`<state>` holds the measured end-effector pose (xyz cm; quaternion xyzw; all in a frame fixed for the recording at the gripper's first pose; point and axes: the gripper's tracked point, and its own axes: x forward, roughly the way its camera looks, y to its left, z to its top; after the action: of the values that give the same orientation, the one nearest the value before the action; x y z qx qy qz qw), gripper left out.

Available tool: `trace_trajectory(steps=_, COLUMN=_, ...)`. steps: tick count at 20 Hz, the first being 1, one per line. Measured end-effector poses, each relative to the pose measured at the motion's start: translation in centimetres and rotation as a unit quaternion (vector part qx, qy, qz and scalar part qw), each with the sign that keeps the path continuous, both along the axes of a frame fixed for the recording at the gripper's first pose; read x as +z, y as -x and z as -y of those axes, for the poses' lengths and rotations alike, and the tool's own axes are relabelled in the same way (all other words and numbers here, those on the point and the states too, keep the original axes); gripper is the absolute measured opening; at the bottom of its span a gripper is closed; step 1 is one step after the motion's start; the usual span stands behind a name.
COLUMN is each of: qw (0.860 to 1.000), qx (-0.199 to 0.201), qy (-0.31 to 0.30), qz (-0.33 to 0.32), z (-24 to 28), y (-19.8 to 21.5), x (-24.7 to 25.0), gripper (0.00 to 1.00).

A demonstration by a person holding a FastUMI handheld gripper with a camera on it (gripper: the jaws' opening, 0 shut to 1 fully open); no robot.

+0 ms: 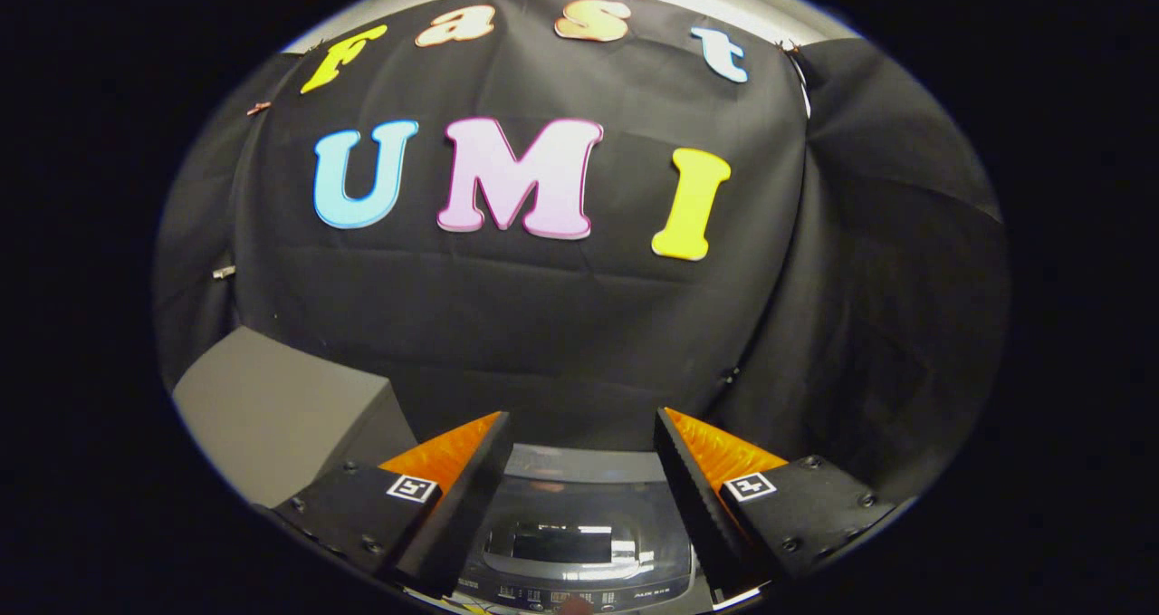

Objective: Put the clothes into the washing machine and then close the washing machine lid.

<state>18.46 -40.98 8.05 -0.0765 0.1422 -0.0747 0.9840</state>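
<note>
My gripper [581, 413] is open, its two fingers spread wide with nothing between them. Below and between the fingers lies the top of the washing machine [579, 542]: a grey lid with a dark glass window and a control panel strip at its near edge. The lid looks shut flat. The gripper hovers above the machine and points toward the booth wall. No clothes can be seen from here.
A grey box-shaped object [276, 407] stands to the left of the machine, beyond the left finger. Black cloth of the booth wall hangs behind and to the right of the machine.
</note>
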Motion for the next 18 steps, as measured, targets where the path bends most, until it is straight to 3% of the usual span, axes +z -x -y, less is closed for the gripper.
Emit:
trace_trajectory(steps=5, qw=0.998, qx=0.013, qy=-0.010, qz=0.062, z=-0.8, y=2.2, x=3.7, gripper=0.99)
trace_trajectory(steps=18, qw=0.994, qx=0.030, qy=-0.011, qz=0.102, z=-0.8, y=4.0, x=7.2, gripper=0.98)
